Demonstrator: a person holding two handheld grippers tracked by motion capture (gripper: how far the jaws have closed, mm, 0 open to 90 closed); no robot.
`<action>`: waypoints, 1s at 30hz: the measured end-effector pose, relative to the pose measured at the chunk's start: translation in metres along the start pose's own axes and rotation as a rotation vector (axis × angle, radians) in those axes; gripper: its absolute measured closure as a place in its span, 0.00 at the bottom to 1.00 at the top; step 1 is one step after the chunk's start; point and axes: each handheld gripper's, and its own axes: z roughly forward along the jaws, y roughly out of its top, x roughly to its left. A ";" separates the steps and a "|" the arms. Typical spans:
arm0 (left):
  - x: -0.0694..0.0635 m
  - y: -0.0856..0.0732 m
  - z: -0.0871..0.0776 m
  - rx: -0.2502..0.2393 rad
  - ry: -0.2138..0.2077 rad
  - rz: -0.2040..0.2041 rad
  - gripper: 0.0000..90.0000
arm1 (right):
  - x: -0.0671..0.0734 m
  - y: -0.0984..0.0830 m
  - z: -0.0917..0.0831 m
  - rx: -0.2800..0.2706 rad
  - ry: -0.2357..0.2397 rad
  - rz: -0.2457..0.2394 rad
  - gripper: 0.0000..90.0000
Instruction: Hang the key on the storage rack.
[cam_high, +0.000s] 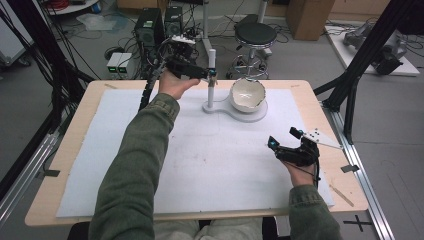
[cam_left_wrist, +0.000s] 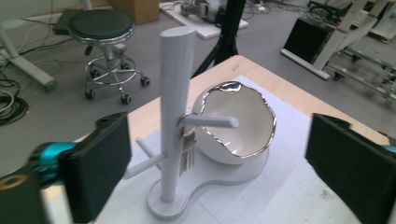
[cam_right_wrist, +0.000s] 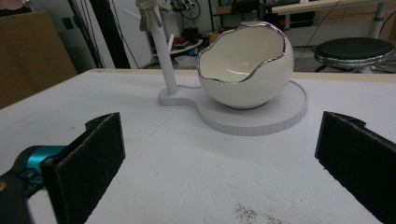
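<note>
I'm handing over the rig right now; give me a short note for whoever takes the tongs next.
Left tongs: open, empty, raised beside the white peg stand at the far side of the table.
Right tongs: open, empty, low over the white mat near the right edge.
Egg-shaped bowl sits on the stand's round base, tilted. Keys hang from a peg.
Done: nothing gripped yet.
Left: probably closing the left tongs on something at the stand.

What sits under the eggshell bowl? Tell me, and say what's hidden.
The eggshell bowl rests on the round end of a white stand base, which lies on the white mat. The contact patch beneath the bowl is covered; its inside looks empty as far as visible.
</note>
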 end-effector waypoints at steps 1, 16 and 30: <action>0.000 0.000 0.000 0.000 0.000 0.000 0.06 | 0.000 0.000 0.000 0.000 0.000 0.000 0.01; 0.009 -0.034 -0.053 -0.077 0.035 -0.012 0.04 | 0.000 -0.001 0.002 0.011 -0.003 -0.003 0.01; 0.016 -0.072 -0.094 -0.118 0.065 -0.032 0.04 | 0.001 -0.001 0.004 0.020 -0.013 -0.012 0.01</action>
